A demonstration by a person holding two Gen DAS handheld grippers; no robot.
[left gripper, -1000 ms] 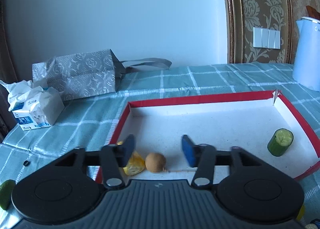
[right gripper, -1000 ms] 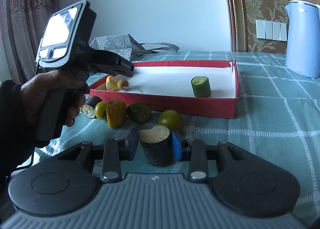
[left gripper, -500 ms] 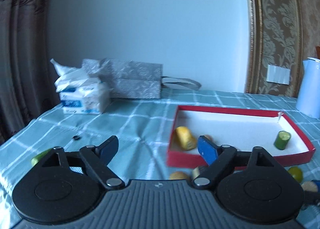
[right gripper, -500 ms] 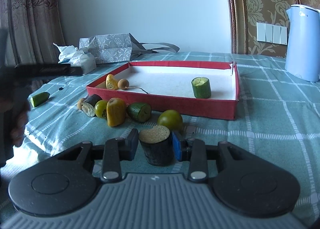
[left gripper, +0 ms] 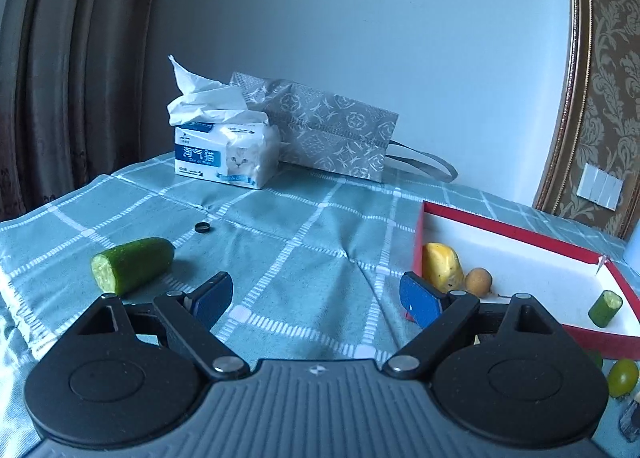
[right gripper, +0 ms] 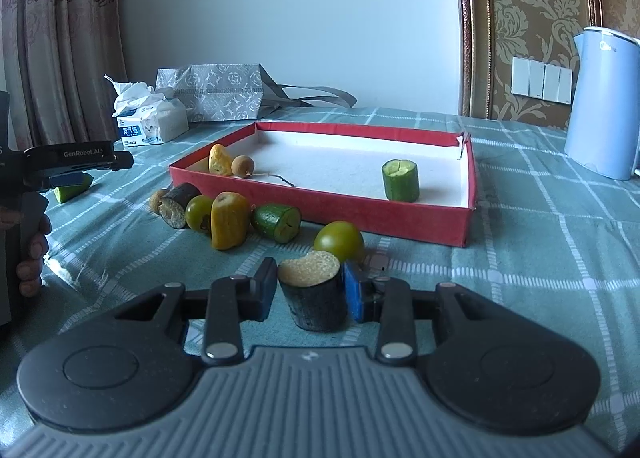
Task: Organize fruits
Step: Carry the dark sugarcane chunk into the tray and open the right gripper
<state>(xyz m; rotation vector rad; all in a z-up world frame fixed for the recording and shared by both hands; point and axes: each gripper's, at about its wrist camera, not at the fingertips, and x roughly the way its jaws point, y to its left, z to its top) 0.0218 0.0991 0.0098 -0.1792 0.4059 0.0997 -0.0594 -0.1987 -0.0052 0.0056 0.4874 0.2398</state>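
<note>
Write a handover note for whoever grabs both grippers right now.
Left gripper: open, empty, aimed near the cucumber piece lying alone on the cloth.
Right gripper: shut on a dark stub, resting on the cloth.
Done: yellow piece, small brown fruit and cucumber chunk are in the red tray.
Left: the held stub, the lone cucumber piece, and the loose pile before the tray.

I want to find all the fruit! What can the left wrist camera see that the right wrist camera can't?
Only the left wrist view shows the small dark ring on the cloth. Only the right wrist view shows the dark chunk in the right hand-held gripper, the fruit pile and the kettle. Both show the red tray, the tissue pack and the lone cucumber piece.
</note>
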